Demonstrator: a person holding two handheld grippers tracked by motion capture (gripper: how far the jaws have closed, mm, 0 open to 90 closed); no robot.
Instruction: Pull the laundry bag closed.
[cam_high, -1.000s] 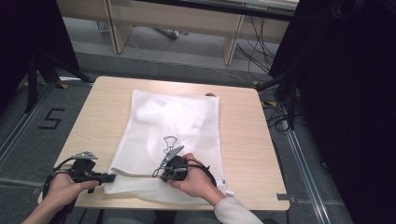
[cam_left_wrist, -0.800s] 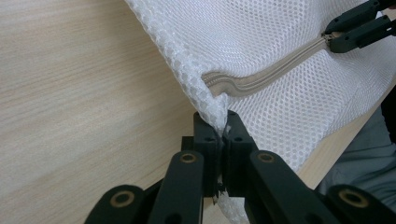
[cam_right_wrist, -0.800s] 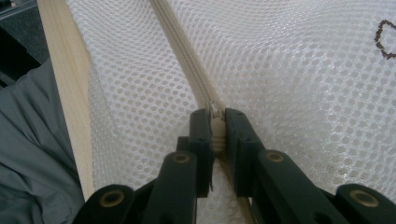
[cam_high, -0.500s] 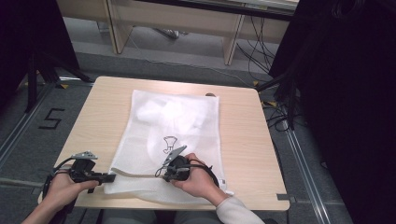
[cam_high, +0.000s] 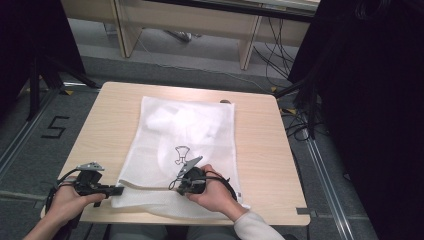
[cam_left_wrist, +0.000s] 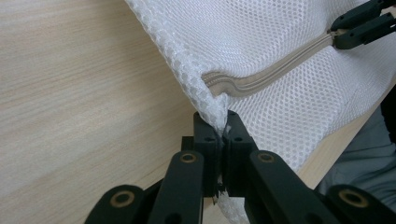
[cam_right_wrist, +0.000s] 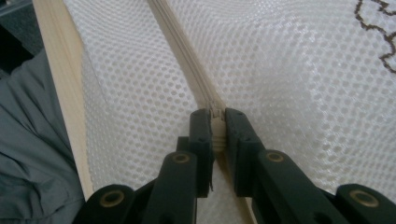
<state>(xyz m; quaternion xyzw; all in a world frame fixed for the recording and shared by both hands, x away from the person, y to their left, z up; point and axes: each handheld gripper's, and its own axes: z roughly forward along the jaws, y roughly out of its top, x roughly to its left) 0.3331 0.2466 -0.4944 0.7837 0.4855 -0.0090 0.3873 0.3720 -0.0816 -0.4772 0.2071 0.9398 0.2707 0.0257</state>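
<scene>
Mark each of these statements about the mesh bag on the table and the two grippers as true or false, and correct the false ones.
1. The left gripper is shut on a corner of the mesh bag. True.
2. The right gripper is open and clear of the bag. False: it is shut on the zipper pull.
3. The bag lies on a wooden table. True.
4. The bag is black. False: it is white, with a small dark drawing on it.
5. The zipper runs between the two grippers. True.
</scene>
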